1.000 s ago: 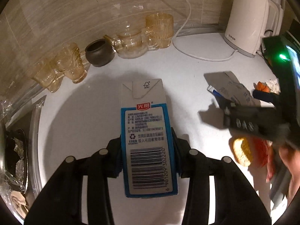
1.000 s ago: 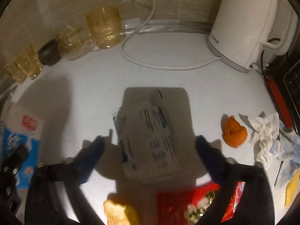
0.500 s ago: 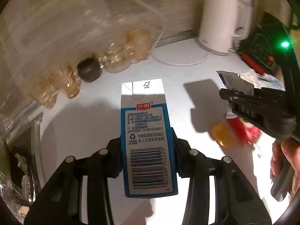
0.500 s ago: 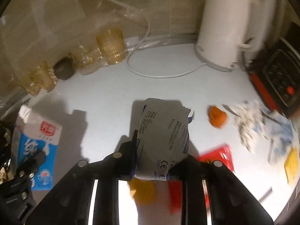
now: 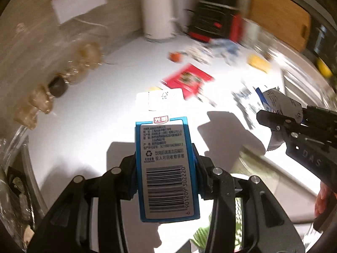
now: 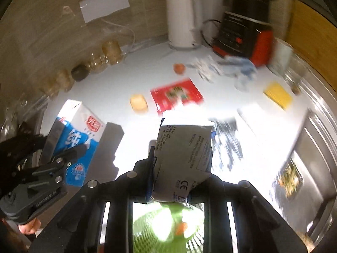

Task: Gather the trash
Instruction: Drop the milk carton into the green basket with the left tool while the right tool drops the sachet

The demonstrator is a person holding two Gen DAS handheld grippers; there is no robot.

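A: In the left wrist view, what is the left claw [image 5: 166, 177] doing?

B: It is clamping the blue milk carton [image 5: 165, 164] between its pads, barcode side up. A second ago the carton was hanging low over the white desk [image 5: 101, 113]; now the view is pulling back and the desk edge is showing below. At the right, the right claw [image 5: 273, 126] is gripping a crumpled grey wrapper [image 5: 280, 103].

A: What does that mean for the task?

B: Probably both pieces are being carried off to a bin at the same time.

A: And the right wrist view?

B: The right claw [image 6: 170, 181] was standing wide around the wrapper [image 6: 183, 160] a second ago; now it is pinching it and holding it clear of the desk. A green mesh basket [image 6: 166, 225], likely the bin, is appearing right under the claw. The left claw [image 6: 63, 158] with the carton [image 6: 78, 132] is sitting at the left.

A: What is remaining on the surface?

B: A red packet [image 6: 177, 94], a yellow lump [image 6: 138, 103], an orange scrap [image 6: 179, 67], crumpled tissues [image 6: 238, 69] and a yellow sponge [image 6: 278, 94]. A white kettle [image 6: 182, 21], amber glasses [image 6: 111, 50] and a black-and-red appliance [image 6: 244, 33] are lining the back wall, and a steel sink [image 6: 311, 147] is lying to the right.
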